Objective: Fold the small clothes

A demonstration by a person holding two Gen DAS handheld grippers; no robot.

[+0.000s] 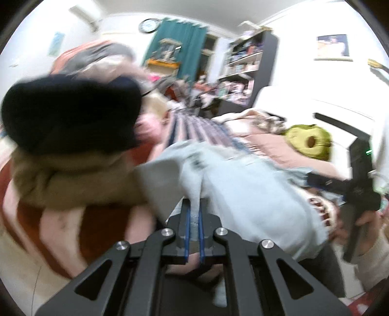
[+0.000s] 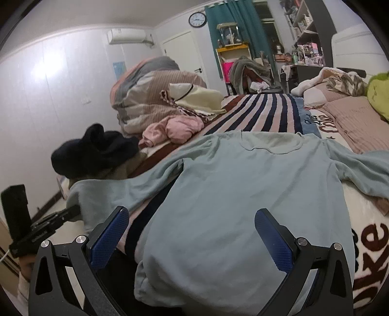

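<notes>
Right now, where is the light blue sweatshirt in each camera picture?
Left wrist view: the light blue sweatshirt fills the middle and lower right, a blurry fold of it pinched in the shut left gripper.
Right wrist view: it lies spread flat across the middle, its hem between the wide-open fingers of the right gripper.
Shared landmark: the round wall clock beside the teal curtain.
</notes>
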